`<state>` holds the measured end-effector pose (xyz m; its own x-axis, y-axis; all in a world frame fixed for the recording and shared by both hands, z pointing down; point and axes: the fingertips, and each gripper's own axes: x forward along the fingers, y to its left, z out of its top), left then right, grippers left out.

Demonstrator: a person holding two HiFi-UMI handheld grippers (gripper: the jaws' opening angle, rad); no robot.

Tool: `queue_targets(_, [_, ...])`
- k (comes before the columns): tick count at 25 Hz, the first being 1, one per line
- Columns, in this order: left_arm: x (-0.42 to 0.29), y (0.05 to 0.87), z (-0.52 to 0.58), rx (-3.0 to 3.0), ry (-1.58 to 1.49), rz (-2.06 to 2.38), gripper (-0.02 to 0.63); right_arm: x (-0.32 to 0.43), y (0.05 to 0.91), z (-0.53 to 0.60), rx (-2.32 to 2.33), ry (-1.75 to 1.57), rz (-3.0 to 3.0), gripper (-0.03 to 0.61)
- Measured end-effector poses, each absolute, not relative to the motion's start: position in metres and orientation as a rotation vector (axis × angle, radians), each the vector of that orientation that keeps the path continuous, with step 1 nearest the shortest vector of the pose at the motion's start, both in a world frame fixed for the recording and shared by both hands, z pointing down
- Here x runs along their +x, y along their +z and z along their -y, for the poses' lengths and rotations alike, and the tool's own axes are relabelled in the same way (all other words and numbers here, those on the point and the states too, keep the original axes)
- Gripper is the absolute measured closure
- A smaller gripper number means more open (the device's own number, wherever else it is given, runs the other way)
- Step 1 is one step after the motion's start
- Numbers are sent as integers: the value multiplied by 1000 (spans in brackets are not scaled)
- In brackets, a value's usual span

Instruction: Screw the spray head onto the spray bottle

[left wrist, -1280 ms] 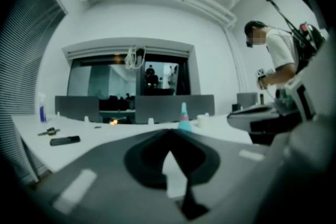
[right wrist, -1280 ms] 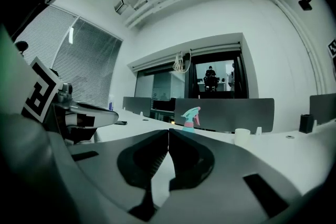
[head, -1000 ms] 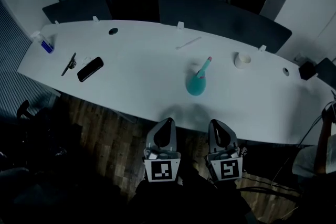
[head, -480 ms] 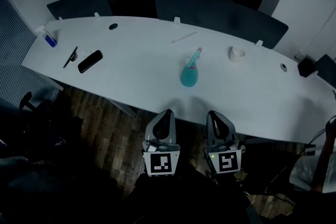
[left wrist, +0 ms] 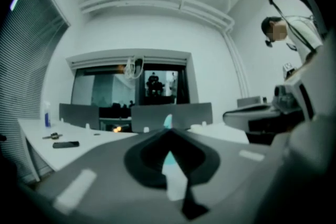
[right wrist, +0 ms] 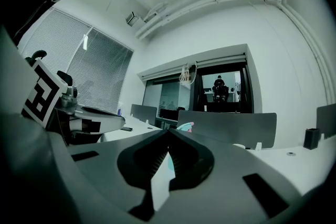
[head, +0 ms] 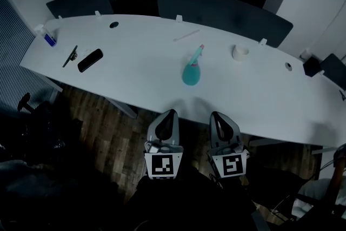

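The head view lays out the whole long white table. The teal spray bottle stands near its middle with the pink-tipped spray head on top, well apart from both tools. Whether the head is screwed tight, or whether the bottle holds liquid, cannot be told. A white round pot sits to the bottle's right, its inside too small to make out. A black case and a small bottle lie far off at the left end. The left gripper and right gripper hang side by side over the wooden floor, just short of the table's near edge, pointing toward the spray bottle. Only the gripper views show the jaws: each pair is pressed together tip to tip with nothing between, and the spray bottle peeks up just beyond the tips. The left gripper view adds a person standing at the right. The right gripper view adds window blinds.
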<state>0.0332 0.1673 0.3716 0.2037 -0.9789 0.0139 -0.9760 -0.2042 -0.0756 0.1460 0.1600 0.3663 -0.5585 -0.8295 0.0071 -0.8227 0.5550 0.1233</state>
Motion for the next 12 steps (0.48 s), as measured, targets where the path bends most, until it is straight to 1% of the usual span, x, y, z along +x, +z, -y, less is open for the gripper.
queue_targets(12, [29,374,-170,-2411,-70,-1929,609,143,366,-166,1449,-185,2692,574])
